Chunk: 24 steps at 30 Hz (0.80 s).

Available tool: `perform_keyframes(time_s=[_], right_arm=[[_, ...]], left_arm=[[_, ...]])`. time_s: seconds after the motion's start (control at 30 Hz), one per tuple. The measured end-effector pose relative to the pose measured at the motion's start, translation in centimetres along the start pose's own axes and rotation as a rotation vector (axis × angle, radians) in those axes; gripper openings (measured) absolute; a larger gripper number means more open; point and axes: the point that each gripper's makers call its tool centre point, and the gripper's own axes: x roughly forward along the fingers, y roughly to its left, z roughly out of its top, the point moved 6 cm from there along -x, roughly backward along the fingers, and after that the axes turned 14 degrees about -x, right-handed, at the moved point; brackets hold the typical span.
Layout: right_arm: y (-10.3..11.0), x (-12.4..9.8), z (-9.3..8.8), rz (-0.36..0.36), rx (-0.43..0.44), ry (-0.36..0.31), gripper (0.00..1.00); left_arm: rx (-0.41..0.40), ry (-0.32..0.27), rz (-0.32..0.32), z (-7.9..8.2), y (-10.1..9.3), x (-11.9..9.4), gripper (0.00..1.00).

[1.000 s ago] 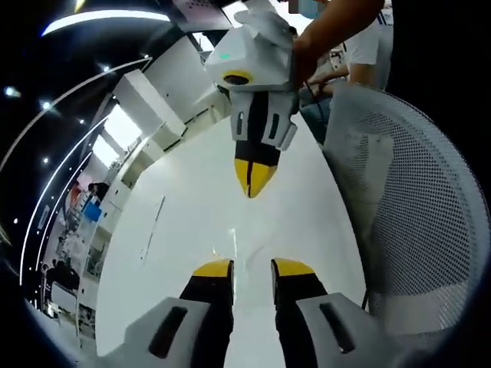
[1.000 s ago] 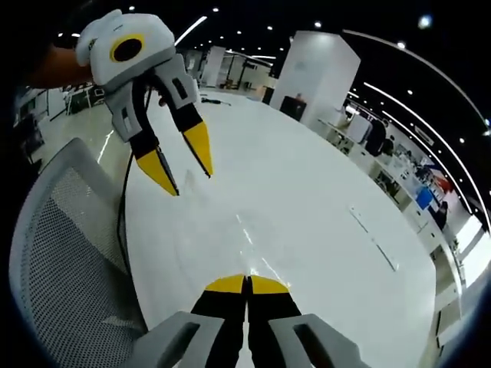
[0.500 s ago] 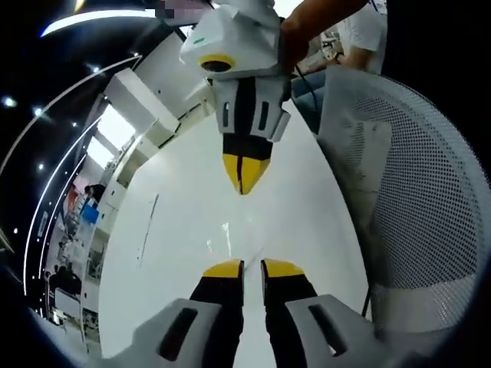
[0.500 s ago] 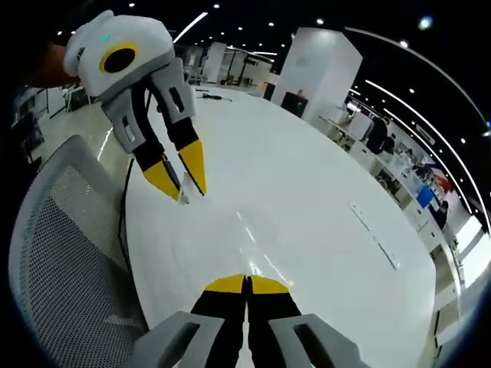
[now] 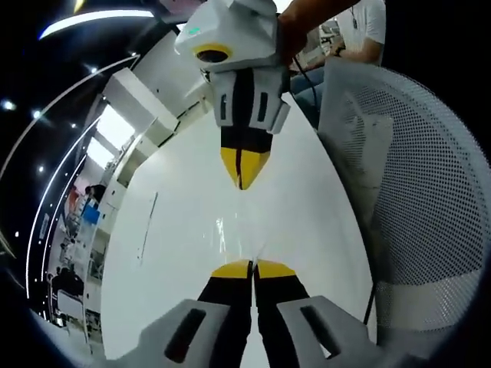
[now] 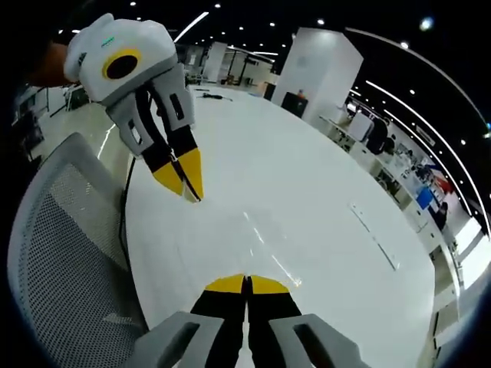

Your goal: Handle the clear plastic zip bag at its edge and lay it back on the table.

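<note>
The clear plastic zip bag (image 5: 230, 234) stretches over the white bench (image 5: 184, 222) between two claws, the left claw (image 5: 252, 269) pinching its near edge and the right claw (image 5: 240, 172) pressed together on the far edge; a white mesh chair (image 5: 414, 222) stands beside the bench; no writing is readable

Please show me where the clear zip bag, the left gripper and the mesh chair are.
clear zip bag (image 5: 239, 230): left gripper view, its glossy middle between both grippers.
left gripper (image 6: 192, 188): right gripper view, its closed yellow tips.
mesh chair (image 5: 430, 199): left gripper view, its perforated backrest.
</note>
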Motion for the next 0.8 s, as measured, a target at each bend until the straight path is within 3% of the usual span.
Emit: perform_keyframes(time_s=[0.17,0.47,0.8], right_arm=[[0.1,-0.3,0.0,-0.006,-0.031,-0.012,0.0],[-0.1,-1.4,-0.3,-0.023,-0.01,-0.026,0.08],[0.8,-2.6,-1.5,-0.049,0.097,-0.059,0.23]], left_arm=[[0.005,0.005,-0.006,-0.2,0.0,0.1,0.0],[0.02,0.028,-0.014,-1.5,-0.1,0.7,0.0],[0.004,0.036,-0.003,-2.7,-0.1,1.3,0.0]])
